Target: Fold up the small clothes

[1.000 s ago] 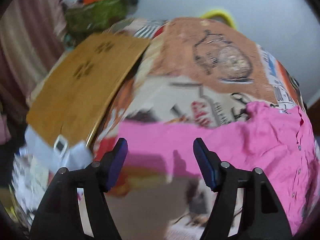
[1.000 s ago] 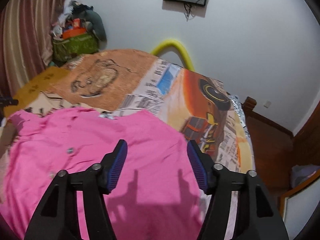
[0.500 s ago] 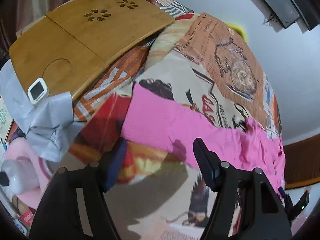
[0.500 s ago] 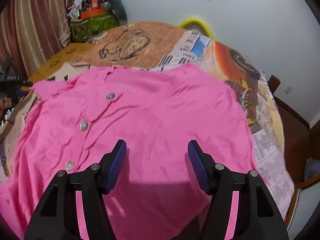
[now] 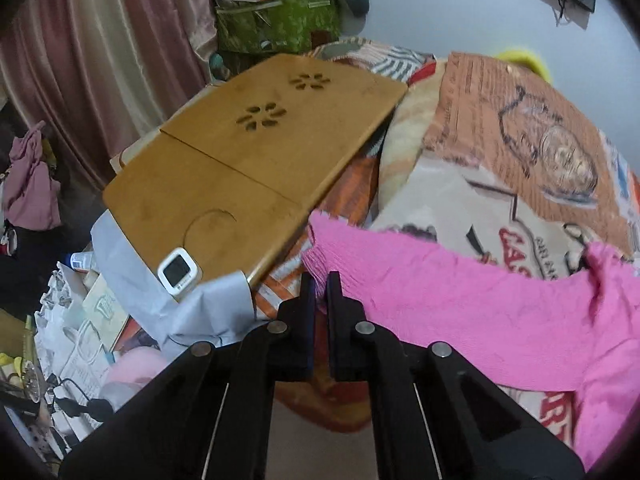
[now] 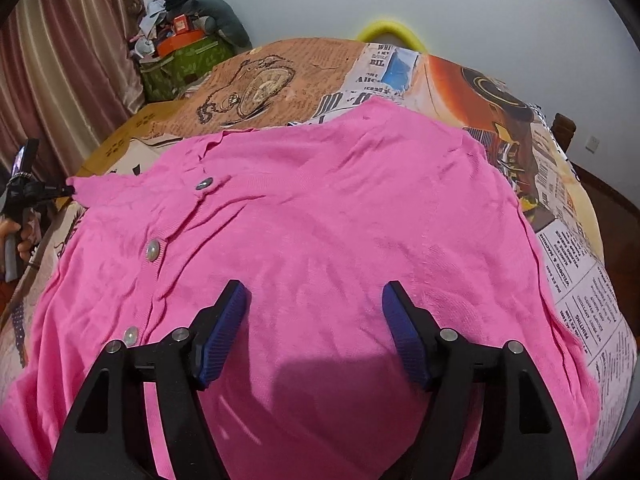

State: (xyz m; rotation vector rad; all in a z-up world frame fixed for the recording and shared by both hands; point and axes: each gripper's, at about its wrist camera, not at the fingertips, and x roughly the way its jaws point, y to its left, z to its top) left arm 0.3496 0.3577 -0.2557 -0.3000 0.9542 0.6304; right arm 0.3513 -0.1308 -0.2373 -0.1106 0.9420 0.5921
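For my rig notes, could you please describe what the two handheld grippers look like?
Both match: the left gripper and right gripper have matte black angular linkage arms with triangular cut-outs and silver rivets. The fingers carry ribbed dark blue pads. No cables, markings or sleeves show.

The pink cardigan [image 6: 340, 216] is a fine knit, soft and matt, a bit crinkled, with a ribbed cuff on the sleeve [image 5: 320, 252] and shiny pearly buttons [image 6: 152, 249]. The bedspread [image 5: 520, 128] under it is printed cloth, matt too, with a slightly woven look. The left tongs [image 5: 319, 280] are matt black plastic with bright metal rivets; the right tongs [image 6: 314, 312] have ridged blue rubbery pads [image 6: 224, 332]. The folding tray [image 5: 248, 160] is smooth bamboo-looking wood with a low satin sheen. The little timer [image 5: 178, 271] on it is glossy white plastic. The curtain [image 5: 100, 48] looks silky and a bit shiny.
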